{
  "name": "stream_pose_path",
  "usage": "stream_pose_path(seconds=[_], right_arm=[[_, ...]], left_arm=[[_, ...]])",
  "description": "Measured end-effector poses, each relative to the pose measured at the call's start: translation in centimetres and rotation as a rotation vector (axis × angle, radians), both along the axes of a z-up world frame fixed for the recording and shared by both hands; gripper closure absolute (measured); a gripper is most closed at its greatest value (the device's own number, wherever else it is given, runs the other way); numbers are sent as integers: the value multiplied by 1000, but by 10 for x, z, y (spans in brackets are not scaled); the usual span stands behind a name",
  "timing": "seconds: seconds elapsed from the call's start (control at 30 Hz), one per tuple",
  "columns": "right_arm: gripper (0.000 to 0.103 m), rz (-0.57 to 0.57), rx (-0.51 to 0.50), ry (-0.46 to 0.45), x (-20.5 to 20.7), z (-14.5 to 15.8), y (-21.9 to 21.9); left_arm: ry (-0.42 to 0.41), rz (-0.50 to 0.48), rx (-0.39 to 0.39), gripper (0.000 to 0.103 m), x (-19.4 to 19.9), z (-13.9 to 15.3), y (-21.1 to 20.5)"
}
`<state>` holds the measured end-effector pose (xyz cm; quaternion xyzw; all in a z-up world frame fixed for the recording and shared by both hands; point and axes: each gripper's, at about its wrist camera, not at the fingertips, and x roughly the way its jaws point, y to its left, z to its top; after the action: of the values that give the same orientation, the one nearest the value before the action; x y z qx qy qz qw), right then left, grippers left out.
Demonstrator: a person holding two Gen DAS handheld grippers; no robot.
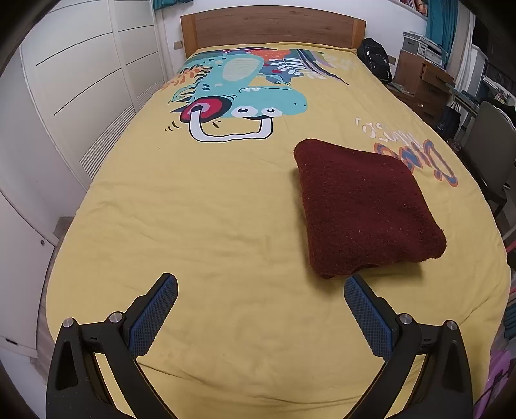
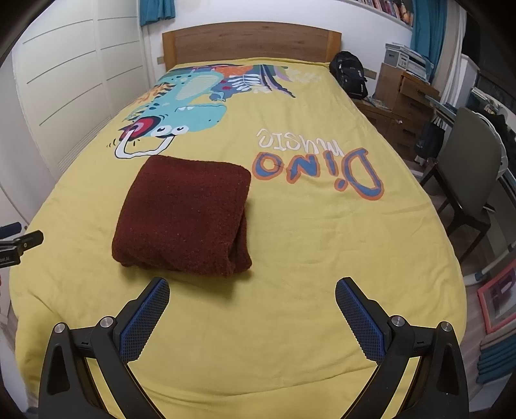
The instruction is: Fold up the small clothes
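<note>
A dark red knitted garment (image 1: 364, 206) lies folded into a thick rectangle on the yellow bedspread (image 1: 200, 206). In the left wrist view it sits ahead and to the right of my left gripper (image 1: 259, 283), whose blue-padded fingers stand wide apart with nothing between them. In the right wrist view the same folded garment (image 2: 185, 214) lies ahead and slightly left of my right gripper (image 2: 251, 287), which is also open and empty. Both grippers hover near the foot of the bed, a short way back from the garment. The tip of the left gripper shows at the left edge (image 2: 22, 241).
The bedspread carries a dinosaur print (image 1: 238, 93) and "Dino music" lettering (image 2: 316, 164). A wooden headboard (image 1: 271, 29) closes the far end. White wardrobe doors (image 1: 80, 74) line the left side. A black backpack (image 2: 350, 75), wooden drawers (image 2: 406, 96) and a grey chair (image 2: 474, 174) stand to the right.
</note>
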<state>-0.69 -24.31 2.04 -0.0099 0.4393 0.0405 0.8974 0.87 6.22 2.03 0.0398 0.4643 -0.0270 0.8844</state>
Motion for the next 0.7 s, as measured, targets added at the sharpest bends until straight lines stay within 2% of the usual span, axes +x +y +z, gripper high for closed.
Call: stream_pose_path(seconds=[0.7], right_arm=[[0, -3, -9, 24, 1, -5, -1]], left_arm=[[3, 6, -1, 1, -2, 0, -3]])
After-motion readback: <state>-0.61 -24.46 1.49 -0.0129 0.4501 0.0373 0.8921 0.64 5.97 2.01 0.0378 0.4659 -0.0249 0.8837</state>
